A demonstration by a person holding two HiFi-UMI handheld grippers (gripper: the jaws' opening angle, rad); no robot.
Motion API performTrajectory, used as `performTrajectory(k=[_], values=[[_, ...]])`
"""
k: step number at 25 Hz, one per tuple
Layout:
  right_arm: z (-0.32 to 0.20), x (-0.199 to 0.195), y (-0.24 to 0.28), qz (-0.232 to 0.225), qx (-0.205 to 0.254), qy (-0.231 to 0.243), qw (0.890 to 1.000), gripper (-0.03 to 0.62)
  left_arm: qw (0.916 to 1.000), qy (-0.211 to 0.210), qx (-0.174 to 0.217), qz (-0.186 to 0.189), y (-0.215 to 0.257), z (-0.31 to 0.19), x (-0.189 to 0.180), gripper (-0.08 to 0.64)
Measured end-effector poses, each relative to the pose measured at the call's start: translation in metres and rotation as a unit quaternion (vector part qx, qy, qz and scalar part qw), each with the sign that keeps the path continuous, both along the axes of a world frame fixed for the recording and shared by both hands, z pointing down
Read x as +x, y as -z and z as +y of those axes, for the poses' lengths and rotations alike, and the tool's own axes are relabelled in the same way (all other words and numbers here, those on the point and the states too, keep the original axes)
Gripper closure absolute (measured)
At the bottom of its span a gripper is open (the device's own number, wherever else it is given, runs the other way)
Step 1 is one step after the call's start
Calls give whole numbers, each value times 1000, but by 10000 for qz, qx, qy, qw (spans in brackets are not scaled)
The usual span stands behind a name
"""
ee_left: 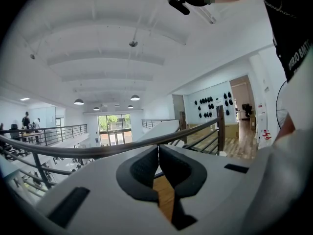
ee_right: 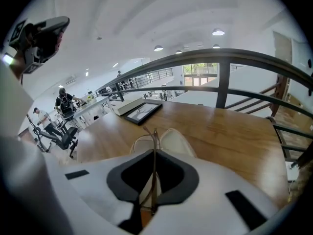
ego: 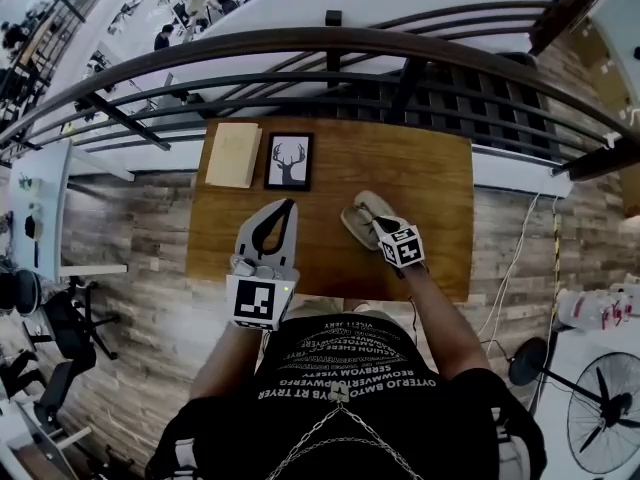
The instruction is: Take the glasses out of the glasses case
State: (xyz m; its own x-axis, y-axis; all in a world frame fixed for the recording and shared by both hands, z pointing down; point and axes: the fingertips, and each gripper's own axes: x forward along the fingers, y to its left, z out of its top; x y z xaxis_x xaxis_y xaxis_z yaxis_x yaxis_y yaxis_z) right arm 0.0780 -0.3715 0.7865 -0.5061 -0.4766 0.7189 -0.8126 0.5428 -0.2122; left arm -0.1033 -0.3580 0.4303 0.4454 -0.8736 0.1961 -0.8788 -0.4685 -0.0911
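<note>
A cream glasses case (ego: 357, 218) lies open on the wooden table (ego: 425, 183), right of the middle. My right gripper (ego: 378, 227) hangs just over the case's near end, tilted downward. In the right gripper view its jaws (ee_right: 154, 153) are shut on the thin metal frame of the glasses (ee_right: 155, 137), which stands edge-on above the case (ee_right: 175, 142). My left gripper (ego: 288, 206) hovers over the table to the left of the case, well apart from it. In the left gripper view the left gripper (ee_left: 158, 150) points out almost level toward the railing, jaws shut with nothing between them.
A framed deer picture (ego: 290, 160) and a pale book (ego: 233, 154) lie at the table's far left. A dark metal railing (ego: 330, 43) runs behind the far edge, with a drop beyond. A floor fan (ego: 605, 408) stands at the lower right.
</note>
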Motion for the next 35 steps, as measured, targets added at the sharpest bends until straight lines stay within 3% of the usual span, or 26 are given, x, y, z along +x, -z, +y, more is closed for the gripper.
performTrajectory(k=[16, 35], values=[[11, -2, 87, -320, 826, 158, 9959, 565, 9999, 114, 95, 72, 9, 25, 16, 531], [31, -6, 204, -782, 1912, 331, 9779, 565, 9993, 232, 212, 209, 19, 45, 24, 531]])
